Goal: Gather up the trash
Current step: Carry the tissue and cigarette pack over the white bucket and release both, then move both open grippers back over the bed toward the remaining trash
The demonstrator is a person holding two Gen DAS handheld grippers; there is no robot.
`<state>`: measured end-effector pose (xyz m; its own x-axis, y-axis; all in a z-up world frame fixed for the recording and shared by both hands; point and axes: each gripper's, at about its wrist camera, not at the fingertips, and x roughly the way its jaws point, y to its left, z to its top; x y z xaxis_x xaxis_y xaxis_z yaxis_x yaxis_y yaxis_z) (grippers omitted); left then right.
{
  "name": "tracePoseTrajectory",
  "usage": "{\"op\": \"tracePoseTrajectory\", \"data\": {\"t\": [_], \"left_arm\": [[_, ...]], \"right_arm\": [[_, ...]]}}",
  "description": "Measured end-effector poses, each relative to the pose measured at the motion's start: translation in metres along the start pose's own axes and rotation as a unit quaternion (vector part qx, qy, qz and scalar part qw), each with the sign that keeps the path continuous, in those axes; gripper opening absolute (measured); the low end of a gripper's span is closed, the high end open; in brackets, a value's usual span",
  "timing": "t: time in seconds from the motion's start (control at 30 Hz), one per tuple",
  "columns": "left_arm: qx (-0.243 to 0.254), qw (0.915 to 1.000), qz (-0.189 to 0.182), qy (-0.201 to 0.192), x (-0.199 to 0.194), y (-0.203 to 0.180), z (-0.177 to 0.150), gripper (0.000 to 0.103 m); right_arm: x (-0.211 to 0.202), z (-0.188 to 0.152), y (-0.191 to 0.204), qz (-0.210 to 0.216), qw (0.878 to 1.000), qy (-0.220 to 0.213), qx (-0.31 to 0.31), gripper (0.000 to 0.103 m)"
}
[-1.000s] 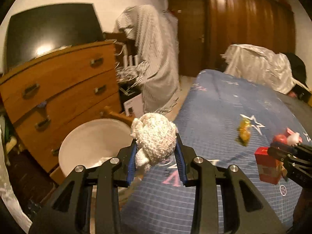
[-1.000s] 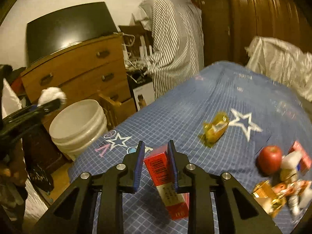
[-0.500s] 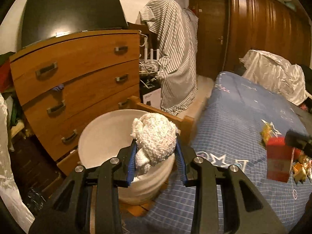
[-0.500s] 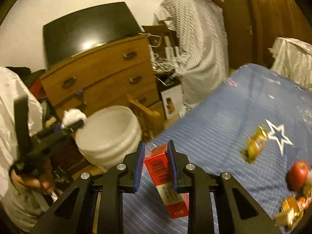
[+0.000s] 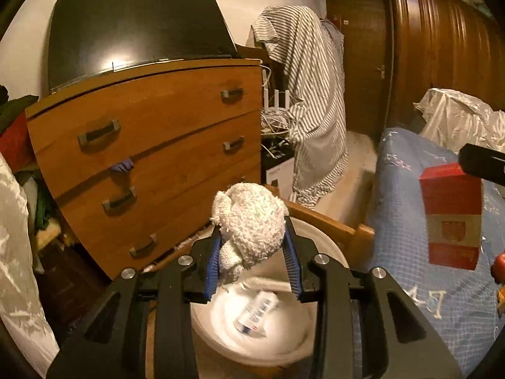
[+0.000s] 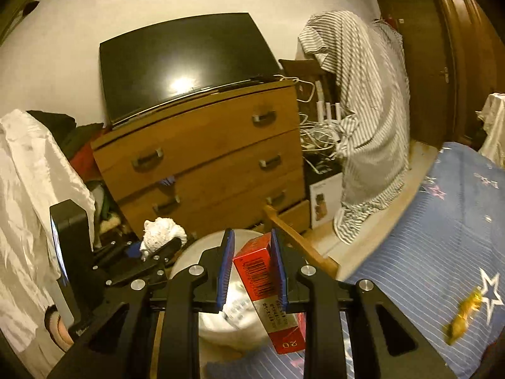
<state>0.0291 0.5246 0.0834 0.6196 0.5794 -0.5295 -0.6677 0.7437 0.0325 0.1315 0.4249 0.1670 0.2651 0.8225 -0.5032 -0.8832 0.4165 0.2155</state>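
My left gripper is shut on a crumpled white tissue wad and holds it over the white bucket, which has a small white wrapper lying inside. My right gripper is shut on a red carton just above the bucket's rim. The red carton also shows in the left wrist view, hanging right of the bucket. The left gripper with its tissue wad shows in the right wrist view, left of the bucket.
A wooden chest of drawers with a black TV stands behind the bucket. The blue bed is to the right, with a yellow wrapper on it. A wooden bed frame corner sits by the bucket. A striped shirt hangs behind.
Both grippers have swung left from the bed to the bucket. The tissue wad is now over the bucket's opening and the red carton is at its rim.
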Motion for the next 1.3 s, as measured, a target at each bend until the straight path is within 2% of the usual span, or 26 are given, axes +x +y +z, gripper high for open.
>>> {"op": "tracePoseTrajectory", "data": {"t": [0.23,0.4,0.6,0.83,0.9,0.93,0.97,1.3], "left_arm": [[0.005,0.9996,0.022,0.016,0.033,0.021,0.005,0.034],[0.006,0.9991,0.028,0.03,0.048,0.028,-0.005,0.034],[0.003,0.9987,0.031,0.04,0.06,0.035,-0.01,0.034],[-0.002,0.9988,0.031,0.038,0.067,0.037,-0.01,0.036],[0.002,0.9988,0.033,0.035,0.069,0.034,-0.009,0.047],[0.004,0.9988,0.034,0.034,0.069,0.033,-0.01,0.054],[0.005,0.999,0.033,0.03,0.068,0.032,-0.01,0.054],[0.011,0.999,0.035,0.027,0.067,0.024,-0.009,0.054]], "right_arm": [[0.066,0.026,0.015,0.028,0.999,0.011,0.042,0.025],[0.109,0.022,0.021,0.03,0.998,0.032,0.053,0.025],[0.139,0.011,0.026,0.031,0.997,0.045,0.059,0.025],[0.153,0.007,0.026,0.045,0.996,0.05,0.062,0.026],[0.156,0.004,0.021,0.047,0.995,0.055,0.07,0.047],[0.156,0.003,0.019,0.044,0.995,0.05,0.074,0.05],[0.155,0.003,0.017,0.042,0.995,0.045,0.076,0.052],[0.144,-0.004,-0.004,0.032,0.995,0.039,0.081,0.052]]}}
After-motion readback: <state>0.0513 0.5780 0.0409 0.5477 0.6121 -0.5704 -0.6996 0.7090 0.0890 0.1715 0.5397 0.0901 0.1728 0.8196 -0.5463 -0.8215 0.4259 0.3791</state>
